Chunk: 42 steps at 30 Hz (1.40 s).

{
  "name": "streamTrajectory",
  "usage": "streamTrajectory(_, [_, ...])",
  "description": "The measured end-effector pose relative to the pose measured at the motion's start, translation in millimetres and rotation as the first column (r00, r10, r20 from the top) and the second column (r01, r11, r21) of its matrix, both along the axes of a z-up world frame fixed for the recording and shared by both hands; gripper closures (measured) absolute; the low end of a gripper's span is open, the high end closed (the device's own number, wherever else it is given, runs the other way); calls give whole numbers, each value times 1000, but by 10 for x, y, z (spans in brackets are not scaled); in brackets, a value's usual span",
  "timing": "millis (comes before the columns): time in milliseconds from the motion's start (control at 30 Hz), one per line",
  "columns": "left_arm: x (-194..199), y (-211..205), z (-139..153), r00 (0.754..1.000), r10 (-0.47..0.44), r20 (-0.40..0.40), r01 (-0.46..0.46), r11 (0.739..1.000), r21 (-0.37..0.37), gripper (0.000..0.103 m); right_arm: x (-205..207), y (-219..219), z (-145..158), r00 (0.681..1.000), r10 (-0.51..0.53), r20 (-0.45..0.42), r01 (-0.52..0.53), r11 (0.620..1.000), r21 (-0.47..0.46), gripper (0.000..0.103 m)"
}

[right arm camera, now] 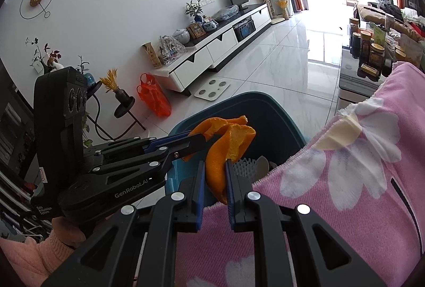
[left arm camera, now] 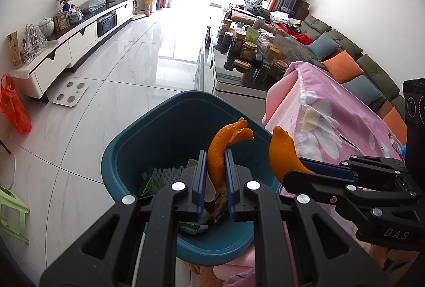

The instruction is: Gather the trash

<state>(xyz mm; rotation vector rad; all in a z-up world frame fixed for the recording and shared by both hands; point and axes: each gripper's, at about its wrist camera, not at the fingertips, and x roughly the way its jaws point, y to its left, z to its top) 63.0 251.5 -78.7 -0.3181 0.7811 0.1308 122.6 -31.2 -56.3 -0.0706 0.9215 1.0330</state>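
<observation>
Each gripper, left (left arm camera: pixel 215 170) and right (right arm camera: pixel 215 178), pinched a curled orange peel over the teal bin (left arm camera: pixel 170 111), whose contents were half hidden.

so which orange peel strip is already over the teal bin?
The forked orange peel strip in the left gripper, above the teal plastic bin; the right gripper's peel hangs nearer the rim.

Left wrist view peers steeply down, close over the teal plastic bin (left arm camera: pixel 127 143) at six o'clock. Right wrist view tilts likewise, sharing that bin (right arm camera: pixel 279 114), pink floral cloth (right arm camera: pixel 345 194) at four.
</observation>
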Motion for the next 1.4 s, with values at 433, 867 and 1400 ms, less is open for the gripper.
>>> streamTrajectory(433, [144,65,-146,999,20,-40,-21,1000,-10,89,120,140,-89,999,-14,-38,13,999,-37,88])
streamTrajectory(867, [293,109,-257,998,38,-56,-39,999,-23,76,259,113,-135,995,-48,-88,47,999,-15,86])
streamTrajectory(1400, [-96,-31,47,997,44,64,-48,998,48,16,139,-280,-38,994,-107,-36,109,993,45,51])
